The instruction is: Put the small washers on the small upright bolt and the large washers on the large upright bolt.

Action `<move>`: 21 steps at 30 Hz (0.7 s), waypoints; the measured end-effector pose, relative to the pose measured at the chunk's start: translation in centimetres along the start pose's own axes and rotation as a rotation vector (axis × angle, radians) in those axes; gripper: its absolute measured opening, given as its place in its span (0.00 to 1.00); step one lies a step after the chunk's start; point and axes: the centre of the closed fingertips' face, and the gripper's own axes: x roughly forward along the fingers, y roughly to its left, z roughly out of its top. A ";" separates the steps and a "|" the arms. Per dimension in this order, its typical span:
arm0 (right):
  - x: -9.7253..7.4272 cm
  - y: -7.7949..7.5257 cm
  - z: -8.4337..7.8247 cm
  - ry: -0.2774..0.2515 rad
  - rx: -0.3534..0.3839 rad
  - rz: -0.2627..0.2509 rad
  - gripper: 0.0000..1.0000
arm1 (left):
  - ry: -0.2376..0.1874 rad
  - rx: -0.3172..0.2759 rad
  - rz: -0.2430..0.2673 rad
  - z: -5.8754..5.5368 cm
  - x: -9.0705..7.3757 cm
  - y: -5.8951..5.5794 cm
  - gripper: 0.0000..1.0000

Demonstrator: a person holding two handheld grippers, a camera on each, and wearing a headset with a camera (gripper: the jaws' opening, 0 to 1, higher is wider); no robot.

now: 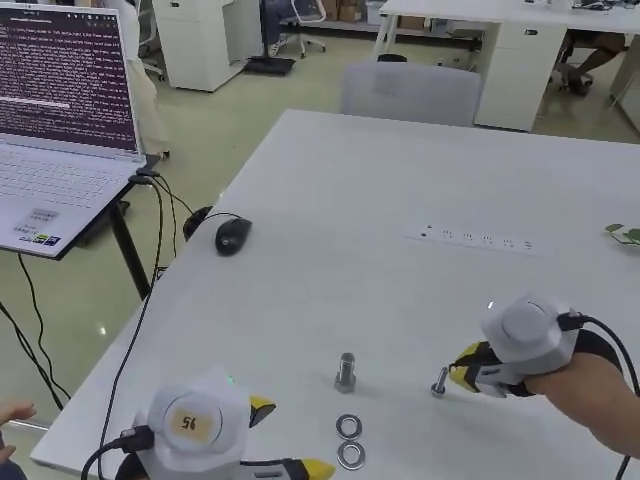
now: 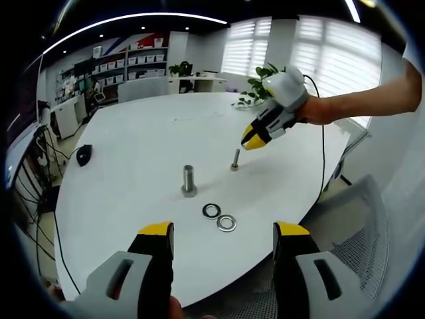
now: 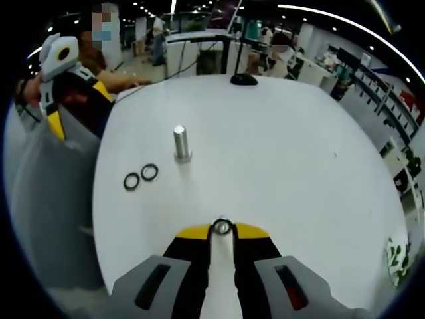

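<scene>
right gripper point(image 3: 223, 232): black jaws with yellow tips pinched on a small washer point(image 3: 222, 226), a thin metal ring. in the head view the small bolt point(image 1: 439, 381), a slim upright steel pin, stands just beside those tips at 9 o'clock. the large bolt point(image 1: 346, 372), a thick cylinder on a wider base, stands further out at 9. two flat ring washers point(image 1: 349, 426) lie side by side at its 6 on the smooth white table point(image 1: 400, 180). the left gripper point(image 1: 288, 437), at their 9, is spread wide and holds nothing.

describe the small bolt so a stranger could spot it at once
On the white table, near the person's edge, two bolts stand upright. The small bolt is right at the yellow tongs of the right gripper. It is thinner and shorter than the large bolt beside it.
</scene>
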 end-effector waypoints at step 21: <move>1.4 0.2 -0.1 0.076 -0.055 0.040 0.13 | -0.002 -0.006 0.007 -0.1 -0.2 0.3 0.60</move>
